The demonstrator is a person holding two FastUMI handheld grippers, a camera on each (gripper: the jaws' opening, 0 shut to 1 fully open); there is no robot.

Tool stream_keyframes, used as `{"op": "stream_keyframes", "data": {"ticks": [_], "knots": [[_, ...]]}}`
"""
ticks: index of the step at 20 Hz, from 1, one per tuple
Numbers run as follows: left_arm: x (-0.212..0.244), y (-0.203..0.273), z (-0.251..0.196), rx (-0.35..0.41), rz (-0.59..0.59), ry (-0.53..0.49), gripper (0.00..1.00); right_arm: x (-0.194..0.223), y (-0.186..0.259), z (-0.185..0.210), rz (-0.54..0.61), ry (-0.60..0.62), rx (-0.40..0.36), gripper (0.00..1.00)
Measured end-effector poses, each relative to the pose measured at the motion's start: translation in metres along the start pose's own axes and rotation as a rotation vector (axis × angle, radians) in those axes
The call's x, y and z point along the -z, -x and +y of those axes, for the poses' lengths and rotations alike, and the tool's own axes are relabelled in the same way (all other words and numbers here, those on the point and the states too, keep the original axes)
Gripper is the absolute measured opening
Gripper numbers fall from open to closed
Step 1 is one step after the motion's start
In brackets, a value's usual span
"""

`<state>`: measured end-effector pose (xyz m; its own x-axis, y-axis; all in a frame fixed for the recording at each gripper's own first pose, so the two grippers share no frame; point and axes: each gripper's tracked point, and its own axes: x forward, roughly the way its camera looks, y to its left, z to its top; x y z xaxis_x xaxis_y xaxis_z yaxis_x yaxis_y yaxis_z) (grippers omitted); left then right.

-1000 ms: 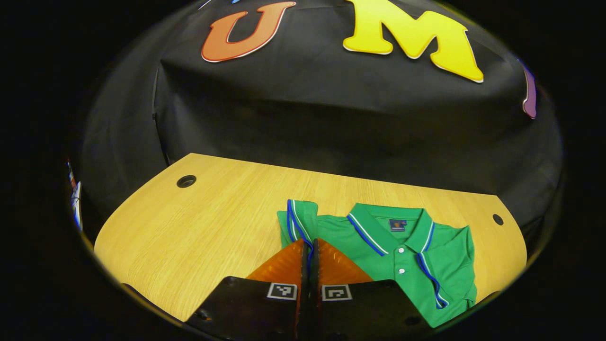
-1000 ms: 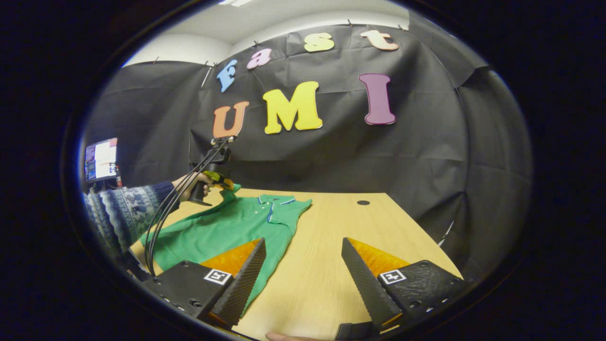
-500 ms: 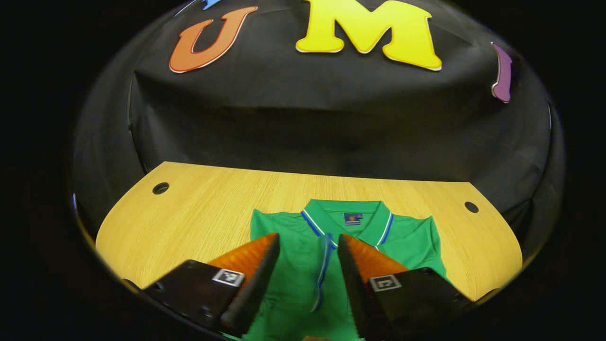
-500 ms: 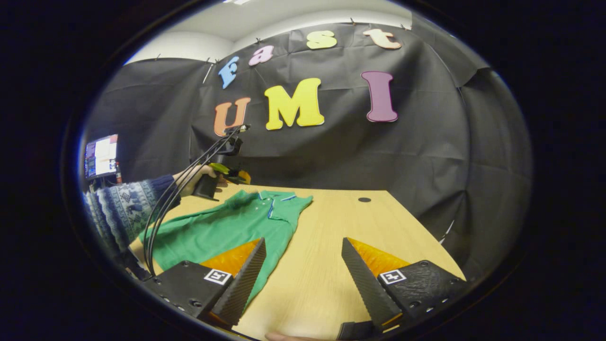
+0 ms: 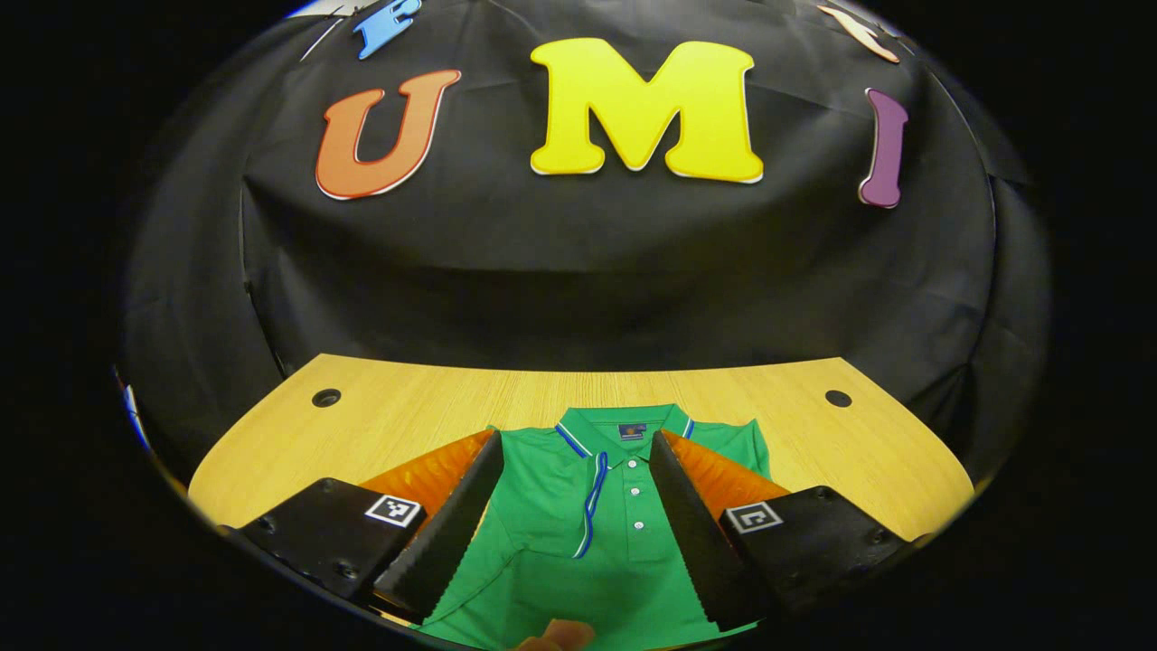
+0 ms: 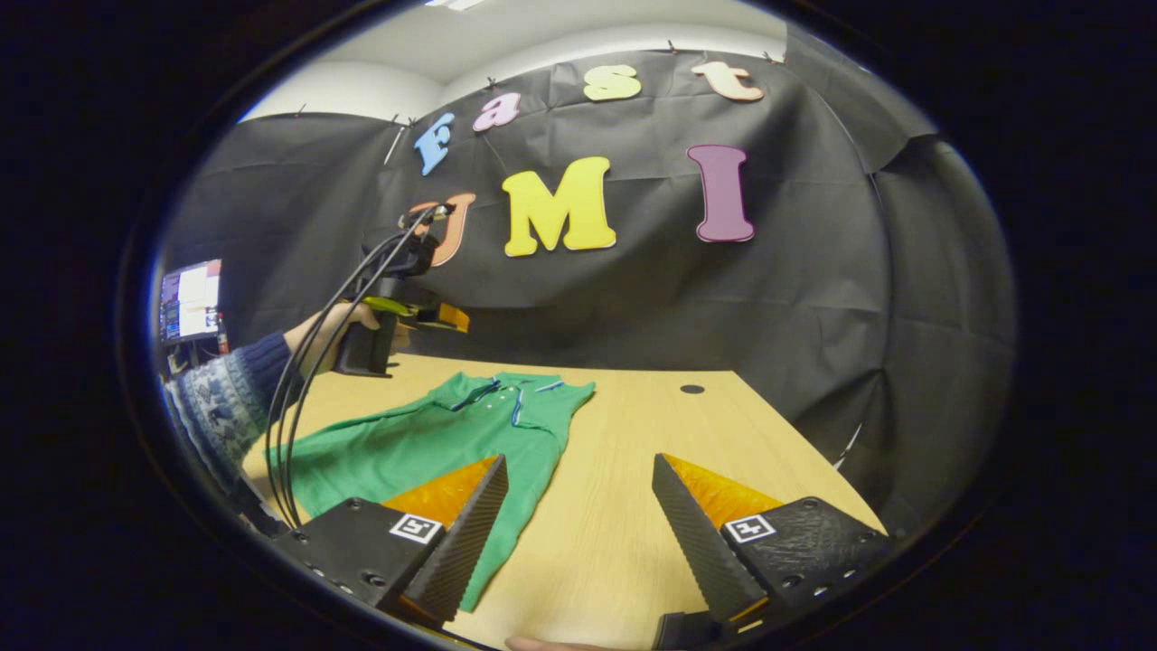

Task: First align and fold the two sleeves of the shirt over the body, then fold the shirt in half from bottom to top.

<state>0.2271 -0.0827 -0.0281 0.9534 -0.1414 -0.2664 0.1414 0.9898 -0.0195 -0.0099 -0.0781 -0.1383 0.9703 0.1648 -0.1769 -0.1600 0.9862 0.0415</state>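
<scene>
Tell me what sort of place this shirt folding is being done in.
Most likely a recording booth in an office or lab, not a home. Black cloth hangs as a backdrop behind a wooden desk with cable holes, a monitor glows off to one side, and cables trail from the left gripper.

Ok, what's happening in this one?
A person is folding a green shirt on a wooden table with a gripper in each hand. The shirt lies flat, collar toward the far wall, with both sleeves folded onto the body. The left gripper hangs open above the shirt's chest, holding nothing. The right gripper is open too, over the table by the shirt's near edge. The bottom-to-top fold is not yet done.
</scene>
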Motion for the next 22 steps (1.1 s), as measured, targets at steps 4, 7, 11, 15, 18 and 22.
{"op": "stream_keyframes", "data": {"ticks": [4,7,11,15,18,22], "knots": [[0.007,0.053,0.012,-0.003,-0.045,-0.014,1.00,-0.001,-0.004,0.004,-0.004,0.001,0.009,0.98],[0.019,0.096,0.022,0.014,-0.082,-0.001,1.00,0.003,-0.003,0.008,0.012,0.019,0.005,0.98],[0.033,0.155,0.052,-0.026,-0.167,-0.028,1.00,0.007,0.002,0.008,0.011,0.035,0.016,0.96],[0.061,0.211,0.077,-0.078,-0.226,-0.023,1.00,0.003,0.010,0.007,-0.006,0.028,0.025,0.96],[0.087,0.243,0.089,-0.091,-0.205,-0.038,1.00,-0.005,0.015,-0.002,-0.030,0.026,0.058,0.96],[0.090,0.271,0.097,-0.112,-0.233,-0.075,1.00,-0.007,0.021,0.002,-0.034,-0.012,0.061,0.96]]}}
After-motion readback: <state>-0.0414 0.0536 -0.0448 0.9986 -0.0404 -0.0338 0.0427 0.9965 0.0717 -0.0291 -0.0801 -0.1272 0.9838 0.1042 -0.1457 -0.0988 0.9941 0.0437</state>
